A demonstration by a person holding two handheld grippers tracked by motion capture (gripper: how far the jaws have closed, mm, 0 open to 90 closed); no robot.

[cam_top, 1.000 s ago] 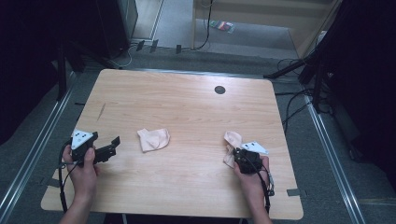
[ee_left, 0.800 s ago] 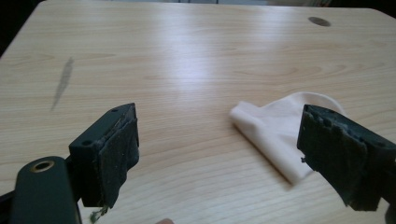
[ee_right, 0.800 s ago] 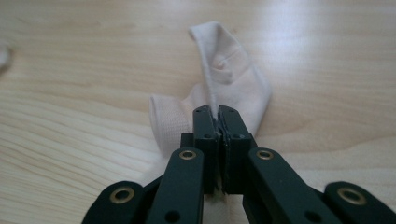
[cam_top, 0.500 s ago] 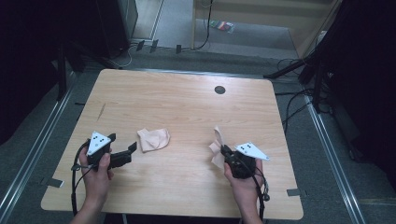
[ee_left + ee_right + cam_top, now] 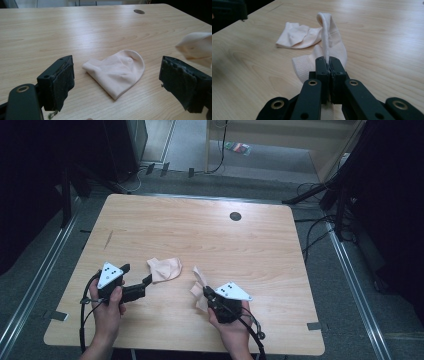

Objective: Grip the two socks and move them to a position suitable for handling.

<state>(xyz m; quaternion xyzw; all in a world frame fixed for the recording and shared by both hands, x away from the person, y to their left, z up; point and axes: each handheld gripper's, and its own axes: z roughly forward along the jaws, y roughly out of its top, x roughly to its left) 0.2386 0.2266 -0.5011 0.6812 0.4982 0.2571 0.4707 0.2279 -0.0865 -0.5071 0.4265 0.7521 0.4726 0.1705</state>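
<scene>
Right tongs [image 5: 329,65] clenched on one pale sock [image 5: 329,37], lifting it off the tabletop [image 5: 280,245] — the pairing step, it seems. Left tongs [image 5: 117,82] released, the second sock [image 5: 117,72] lying flat just ahead between them — next, close on it.

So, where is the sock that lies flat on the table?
In the high view, the flat sock lies left of centre, just ahead of the open left claw.

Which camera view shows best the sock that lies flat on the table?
The left gripper view: the flat sock lies close and whole between the open jaws. The high view shows it small. The right gripper view shows it partly behind the held sock.
</scene>
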